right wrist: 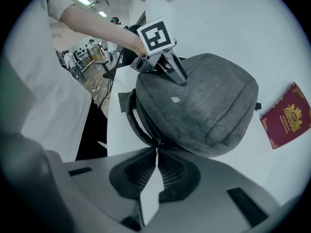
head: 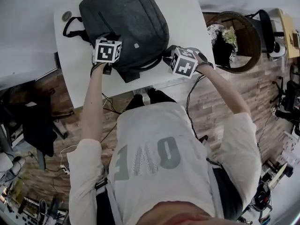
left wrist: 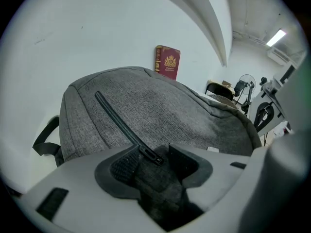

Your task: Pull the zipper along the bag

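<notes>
Here, bag (head: 124,22): a grey backpack lying on the white bench (head: 183,13), top centre of the head view.
Zipper (left wrist: 116,118): a dark line running from the upper left of the bag's face down to the left jaws.
Left gripper (left wrist: 153,161): jaws pinching a fold of the bag's fabric at the zipper's near end.
Right gripper (right wrist: 155,152): jaws pressed together, their tips nipping the small zipper pull (right wrist: 157,140) at the bag's lower edge.
Red booklet (right wrist: 286,115): flat on the bench, right of the bag and apart from it.
</notes>
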`<state>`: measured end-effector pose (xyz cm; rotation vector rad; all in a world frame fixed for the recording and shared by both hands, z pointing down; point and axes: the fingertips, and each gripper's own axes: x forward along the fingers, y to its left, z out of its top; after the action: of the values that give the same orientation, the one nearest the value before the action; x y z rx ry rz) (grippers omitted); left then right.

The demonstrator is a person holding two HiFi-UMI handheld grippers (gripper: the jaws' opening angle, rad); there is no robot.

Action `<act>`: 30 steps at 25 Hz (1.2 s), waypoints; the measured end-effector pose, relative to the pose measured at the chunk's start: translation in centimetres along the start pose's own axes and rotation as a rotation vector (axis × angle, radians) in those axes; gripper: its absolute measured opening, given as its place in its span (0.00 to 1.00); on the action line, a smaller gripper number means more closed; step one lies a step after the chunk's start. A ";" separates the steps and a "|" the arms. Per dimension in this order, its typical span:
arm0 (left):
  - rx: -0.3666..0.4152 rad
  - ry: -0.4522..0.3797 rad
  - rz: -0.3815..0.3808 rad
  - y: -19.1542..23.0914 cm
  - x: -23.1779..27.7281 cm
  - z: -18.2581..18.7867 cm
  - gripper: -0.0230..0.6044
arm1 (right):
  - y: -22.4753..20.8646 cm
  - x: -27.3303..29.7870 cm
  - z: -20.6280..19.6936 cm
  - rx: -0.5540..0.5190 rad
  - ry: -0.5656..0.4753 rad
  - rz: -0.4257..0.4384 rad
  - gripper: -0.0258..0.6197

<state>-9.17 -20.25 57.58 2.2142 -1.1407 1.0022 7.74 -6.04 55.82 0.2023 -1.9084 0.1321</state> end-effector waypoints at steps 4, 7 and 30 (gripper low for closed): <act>0.009 -0.010 -0.010 -0.1 0.0 0.0 0.35 | 0.6 -0.6 1.2 -0.073 0.064 -0.025 0.09; 0.026 -0.014 -0.017 -0.2 -0.2 -0.2 0.35 | 1.4 -0.6 1.4 -0.132 0.127 -0.003 0.09; 0.047 -0.039 -0.025 -0.6 -0.4 0.6 0.35 | 6.9 1.5 8.8 0.292 0.094 0.445 0.09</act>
<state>-8.59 -20.10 56.85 2.2886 -1.1142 0.9891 -2.24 -1.10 54.32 -0.0380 -1.8087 0.7090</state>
